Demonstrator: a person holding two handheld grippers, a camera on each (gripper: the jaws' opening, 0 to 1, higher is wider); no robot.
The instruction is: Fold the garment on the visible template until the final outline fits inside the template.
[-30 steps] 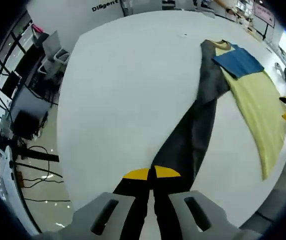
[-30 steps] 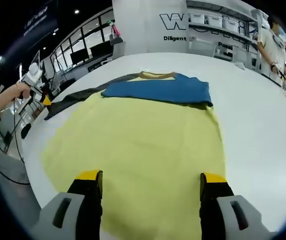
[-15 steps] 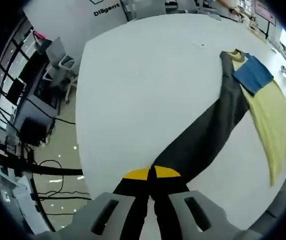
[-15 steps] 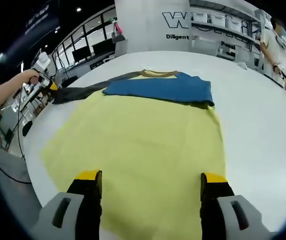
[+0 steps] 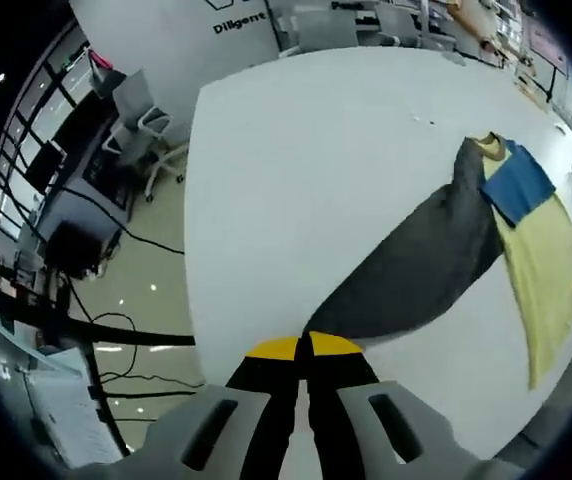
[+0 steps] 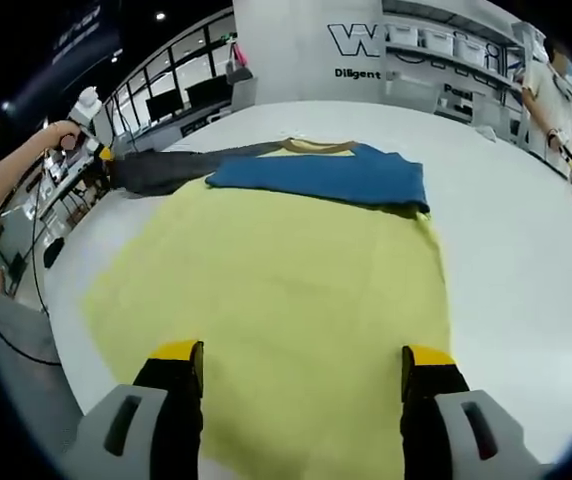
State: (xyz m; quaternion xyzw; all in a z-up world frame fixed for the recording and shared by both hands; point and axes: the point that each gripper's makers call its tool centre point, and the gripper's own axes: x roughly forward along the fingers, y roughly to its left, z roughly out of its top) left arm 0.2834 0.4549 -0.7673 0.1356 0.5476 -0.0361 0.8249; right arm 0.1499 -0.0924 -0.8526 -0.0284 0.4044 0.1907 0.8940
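So the left tongs [image 5: 306,347] are clamped shut on the end of the grey sleeve [image 5: 416,270], and that sleeve is now pulled way out sideways across the white bench [image 5: 296,170], spread into a broad flat wedge that runs from the tips back up to the collar [image 5: 490,143]. A second ago it was a narrow, bunched strip hanging closer in beside the yellow body, so the pull has both stretched it and flattened it. In the right gripper view you can see the same thing from the other side: the left tongs [image 6: 104,155] with the person's hand [image 6: 54,132] are sitting further out along the bench edge than before, and the sleeve [image 6: 181,166] lies longer and wider between them and the blue panel [image 6: 321,177]. My read is that this is the spread-it-flat step before a fold, not a fold yet, since the shirt outline just got bigger rather than smaller, so there's a lot of the job left. The right tongs [image 6: 303,365] are wide open, holding nothing, hovering over the hem end of the yellow shirt [image 6: 286,300], and they look basically parked in the same spot as a second ago. The shirt lies flat in the middle of the bench, blue panel across the chest, collar [image 6: 316,147] at the far end. I can't honestly pick out a template anywhere, so no idea how the outline compares.
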